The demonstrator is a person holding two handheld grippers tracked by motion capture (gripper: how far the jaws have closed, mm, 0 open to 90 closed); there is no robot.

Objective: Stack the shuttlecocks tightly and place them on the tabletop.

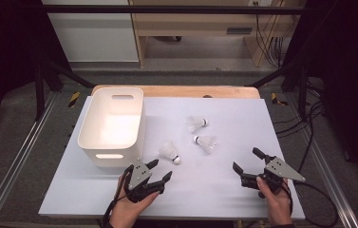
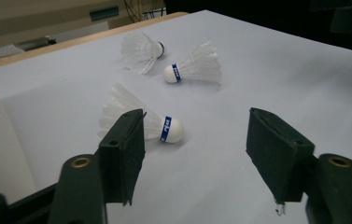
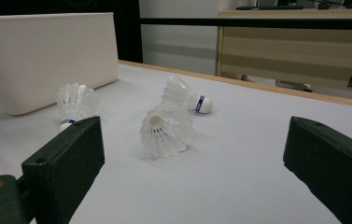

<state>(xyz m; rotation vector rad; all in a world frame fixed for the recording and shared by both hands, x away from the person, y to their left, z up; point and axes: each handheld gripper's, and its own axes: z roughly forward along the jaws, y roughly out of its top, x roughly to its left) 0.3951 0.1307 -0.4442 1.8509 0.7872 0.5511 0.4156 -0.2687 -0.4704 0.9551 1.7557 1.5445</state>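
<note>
Three white feather shuttlecocks lie on the white tabletop (image 1: 214,190). The nearest one (image 1: 170,151) (image 2: 141,122) rests just ahead of my left gripper (image 1: 160,169) (image 2: 194,116). That gripper's jaws stand apart with nothing between them, and the shuttlecock's skirt sits behind the left jaw. The other two shuttlecocks (image 1: 197,123) (image 1: 205,141) lie farther back at the middle. My right gripper (image 1: 246,159) (image 3: 194,126) rests open and empty at the front right. It faces the middle shuttlecock (image 3: 166,130), and the other two (image 3: 183,95) (image 3: 75,102) lie beyond it.
A white plastic bin (image 1: 87,126) (image 3: 47,56) with handle slots stands at the left of the table, close to the nearest shuttlecock, and looks empty. A wooden edge (image 1: 176,90) runs along the table's back. Cables trail on the floor at the right.
</note>
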